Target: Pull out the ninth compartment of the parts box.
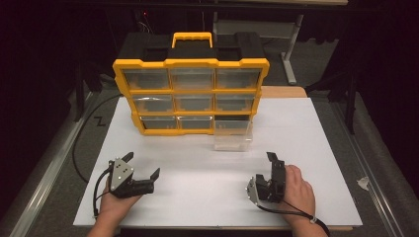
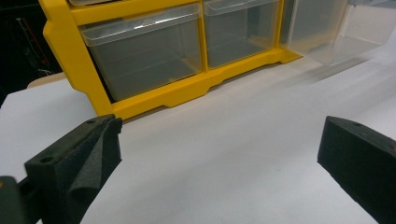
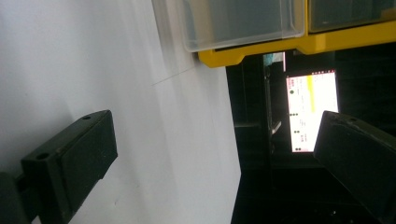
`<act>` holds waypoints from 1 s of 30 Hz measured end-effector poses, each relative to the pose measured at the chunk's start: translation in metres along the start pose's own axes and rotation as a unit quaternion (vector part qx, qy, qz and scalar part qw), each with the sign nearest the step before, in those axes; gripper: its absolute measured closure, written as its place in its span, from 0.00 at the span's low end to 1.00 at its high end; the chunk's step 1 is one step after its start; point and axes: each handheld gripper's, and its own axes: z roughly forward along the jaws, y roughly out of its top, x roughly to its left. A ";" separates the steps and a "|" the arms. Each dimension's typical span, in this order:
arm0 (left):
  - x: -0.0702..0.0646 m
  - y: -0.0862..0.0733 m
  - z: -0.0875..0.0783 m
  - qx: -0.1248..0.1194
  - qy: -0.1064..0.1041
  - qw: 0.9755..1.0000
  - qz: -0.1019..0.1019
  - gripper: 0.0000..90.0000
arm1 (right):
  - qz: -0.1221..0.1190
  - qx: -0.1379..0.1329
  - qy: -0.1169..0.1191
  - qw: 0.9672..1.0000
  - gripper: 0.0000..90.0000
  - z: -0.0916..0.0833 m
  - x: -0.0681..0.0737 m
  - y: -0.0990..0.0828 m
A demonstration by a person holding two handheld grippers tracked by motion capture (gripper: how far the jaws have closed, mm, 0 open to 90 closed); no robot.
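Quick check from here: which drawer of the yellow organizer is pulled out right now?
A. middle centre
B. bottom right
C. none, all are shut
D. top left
B: the clear bottom-right drawer sticks out of the organizer onto the table, while the others sit flush.

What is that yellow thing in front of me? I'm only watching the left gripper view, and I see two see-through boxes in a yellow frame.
Observer: It is a yellow drawer cabinet with three rows of three clear drawers and a carry handle on top, as the high view shows.
Operator: Are all the drawers pushed in?
Observer: No. The bottom right drawer is pulled out onto the white table.
Operator: Where is the other gripper?
Observer: The right gripper is near the table's front right, turned on its side, jaws open and empty.
Operator: Anything behind the table?
Observer: The right gripper view catches a lit screen past the table's edge.
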 end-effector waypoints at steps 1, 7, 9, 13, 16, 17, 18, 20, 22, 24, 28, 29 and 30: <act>0.000 0.000 0.000 0.001 -0.001 1.000 0.000 0.00 | 0.008 -0.001 0.006 1.000 0.01 0.001 -0.001 -0.001; 0.000 0.000 0.000 0.001 -0.002 1.000 0.000 0.00 | 0.071 0.002 0.029 0.997 0.01 0.005 -0.004 -0.008; 0.000 0.000 0.001 0.001 -0.002 1.000 0.000 0.00 | 0.087 0.006 0.039 0.995 0.01 0.007 -0.004 -0.009; 0.000 0.000 0.001 0.002 -0.005 1.000 0.000 0.00 | 0.146 0.002 0.063 0.987 0.01 0.010 -0.006 -0.012; 0.000 0.000 0.001 0.001 -0.006 1.000 0.000 0.00 | 0.206 -0.002 0.085 0.975 0.01 0.013 -0.008 -0.016; 0.000 0.000 0.001 0.000 -0.006 1.000 -0.001 0.00 | 0.221 -0.004 0.091 0.971 0.01 0.014 -0.009 -0.018; 0.001 0.000 0.000 -0.002 -0.006 1.000 -0.003 0.00 | 0.242 -0.004 0.098 0.965 0.01 0.015 -0.010 -0.020; 0.001 0.000 0.000 -0.002 -0.007 1.000 -0.004 0.00 | 0.257 -0.006 0.103 0.961 0.01 0.015 -0.011 -0.022; 0.002 0.000 0.000 -0.003 -0.007 1.000 -0.006 0.00 | 0.305 -0.011 0.112 0.946 0.01 0.016 -0.016 -0.027; 0.002 0.001 0.000 -0.004 -0.008 1.000 -0.006 0.00 | 0.345 -0.022 0.122 0.930 0.01 0.016 -0.020 -0.031; 0.002 0.001 -0.001 -0.006 -0.010 1.000 -0.009 0.00 | 0.424 -0.047 0.139 0.894 0.01 0.016 -0.026 -0.042; 0.003 0.001 -0.001 -0.008 -0.012 1.000 -0.012 0.00 | 0.442 -0.051 0.144 0.884 0.01 0.016 -0.027 -0.044; 0.003 0.001 -0.001 -0.009 -0.012 1.000 -0.013 0.00 | 0.457 -0.056 0.150 0.875 0.02 0.016 -0.028 -0.047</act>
